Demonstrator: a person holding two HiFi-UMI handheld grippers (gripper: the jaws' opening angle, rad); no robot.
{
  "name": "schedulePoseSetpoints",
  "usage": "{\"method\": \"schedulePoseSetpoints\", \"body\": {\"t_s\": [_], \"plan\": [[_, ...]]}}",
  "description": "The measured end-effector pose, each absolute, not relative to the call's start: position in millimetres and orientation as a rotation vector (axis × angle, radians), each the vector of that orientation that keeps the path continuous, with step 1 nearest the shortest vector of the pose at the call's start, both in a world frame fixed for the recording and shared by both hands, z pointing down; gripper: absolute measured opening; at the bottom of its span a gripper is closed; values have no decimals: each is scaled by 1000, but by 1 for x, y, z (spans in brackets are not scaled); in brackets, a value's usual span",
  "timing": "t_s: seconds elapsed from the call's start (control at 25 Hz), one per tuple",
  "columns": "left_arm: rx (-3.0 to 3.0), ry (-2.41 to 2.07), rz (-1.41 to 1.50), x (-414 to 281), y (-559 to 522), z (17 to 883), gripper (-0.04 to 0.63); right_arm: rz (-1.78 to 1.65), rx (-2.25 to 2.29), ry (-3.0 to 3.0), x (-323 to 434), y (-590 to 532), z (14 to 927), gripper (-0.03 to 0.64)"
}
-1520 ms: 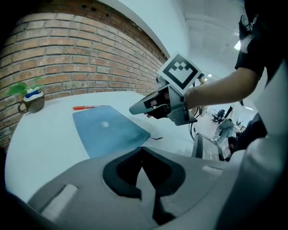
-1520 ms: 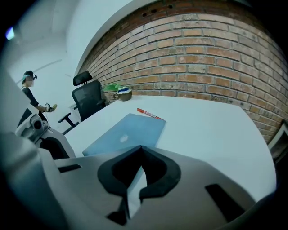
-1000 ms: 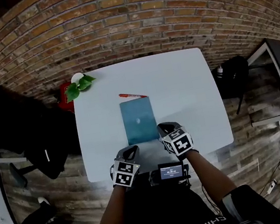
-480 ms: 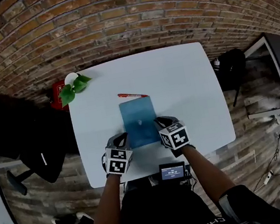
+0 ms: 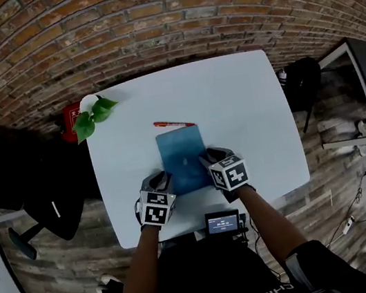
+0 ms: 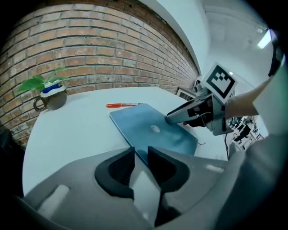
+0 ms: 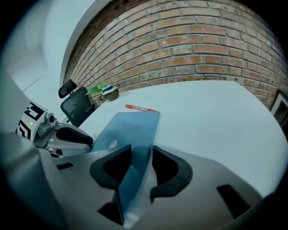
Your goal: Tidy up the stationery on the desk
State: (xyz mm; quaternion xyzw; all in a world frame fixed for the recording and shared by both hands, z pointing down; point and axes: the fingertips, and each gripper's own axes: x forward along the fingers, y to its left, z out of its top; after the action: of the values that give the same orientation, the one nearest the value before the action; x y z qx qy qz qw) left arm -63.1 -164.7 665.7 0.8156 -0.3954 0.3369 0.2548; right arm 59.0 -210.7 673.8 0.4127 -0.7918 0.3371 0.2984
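Observation:
A blue notebook [image 5: 183,158] lies in the middle of the white desk [image 5: 247,110]. A red pen [image 5: 173,124] rests just beyond the notebook's far edge. My right gripper [image 5: 211,161] is at the notebook's near right edge and is shut on that edge, which runs up between its jaws as a blue sheet [image 7: 135,134]. At the near left corner of the notebook [image 6: 148,130] sits my left gripper [image 5: 160,181], its jaws a narrow gap apart with nothing held. In the left gripper view my right gripper [image 6: 173,117] rests on the cover.
A mug with a green plant [image 5: 93,112] stands at the desk's far left corner. A black office chair [image 5: 13,179] is left of the desk, and a small screen device [image 5: 223,223] sits at the near edge. A brick wall [image 5: 147,22] runs behind.
Both grippers have moved forward from the desk's near edge to the notebook's near end. The right one has come onto the notebook's right edge.

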Motion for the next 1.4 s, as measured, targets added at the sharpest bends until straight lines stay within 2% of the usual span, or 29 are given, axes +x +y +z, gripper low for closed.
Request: {"method": "schedulePoseSetpoints", "body": {"t_s": [0.68, 1.08, 1.4], "plan": [[2215, -1086, 949, -60, -165, 669, 75, 978, 1113, -2126, 60, -209, 666, 92], [2204, -1113, 975, -63, -163, 669, 72, 891, 1111, -2180, 56, -207, 630, 55], [2206, -1148, 1000, -66, -159, 668, 67, 783, 1076, -2231, 41, -202, 600, 51]]}}
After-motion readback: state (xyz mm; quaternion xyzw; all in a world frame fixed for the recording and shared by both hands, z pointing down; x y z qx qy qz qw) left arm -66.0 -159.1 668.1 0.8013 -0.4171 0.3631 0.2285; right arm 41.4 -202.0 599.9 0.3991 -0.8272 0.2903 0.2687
